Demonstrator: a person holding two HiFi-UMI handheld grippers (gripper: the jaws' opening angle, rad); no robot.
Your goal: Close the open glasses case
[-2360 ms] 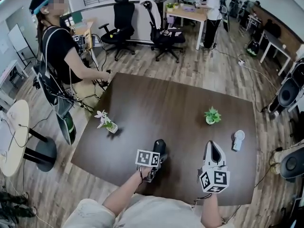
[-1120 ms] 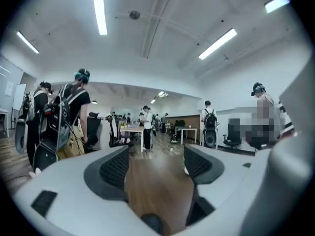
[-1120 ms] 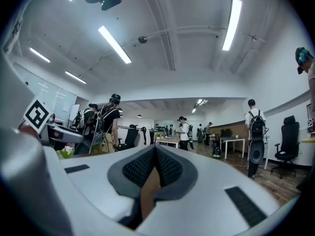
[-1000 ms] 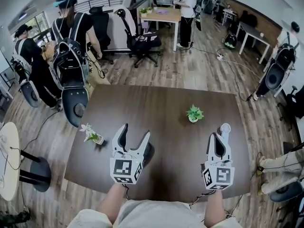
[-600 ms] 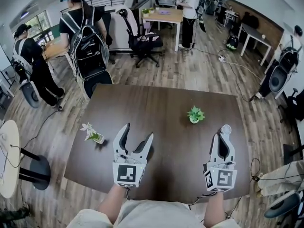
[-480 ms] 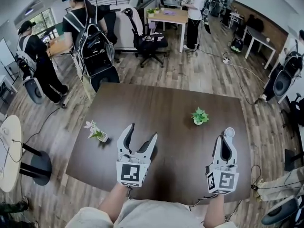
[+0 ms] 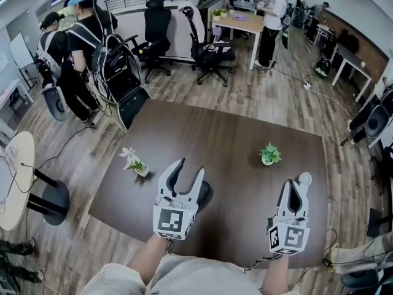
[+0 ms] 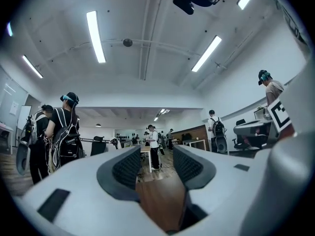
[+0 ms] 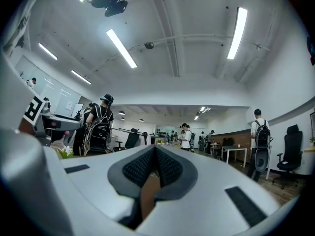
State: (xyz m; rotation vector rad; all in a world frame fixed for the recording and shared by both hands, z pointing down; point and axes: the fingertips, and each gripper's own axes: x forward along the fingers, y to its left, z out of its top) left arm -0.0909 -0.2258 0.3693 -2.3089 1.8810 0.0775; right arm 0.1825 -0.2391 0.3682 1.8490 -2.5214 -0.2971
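Note:
The dark glasses case [image 7: 203, 193] lies on the brown table [image 7: 233, 134], mostly hidden behind my left gripper's right jaw; whether its lid is down I cannot tell. My left gripper [image 7: 188, 168] hovers over it, pointing away from me. Its jaws have just been closing and still stand apart with nothing between the pads [image 8: 126, 167]; past them the left gripper view shows only tabletop and room. To the right, my right gripper [image 7: 296, 184] is held level with its jaws together, and its pads [image 9: 167, 168] meet on nothing.
A small pot with white flowers [image 7: 134, 161] stands left of the left gripper. A little green plant [image 7: 269, 153] and a small white object [image 7: 304, 179] are beyond the right gripper. People with backpacks [image 7: 104, 54], office chairs and desks fill the floor beyond the table.
The left gripper's jaws stand closer together than half a second ago. Both grippers stay over the same part of the table. The people at the back left have shifted.

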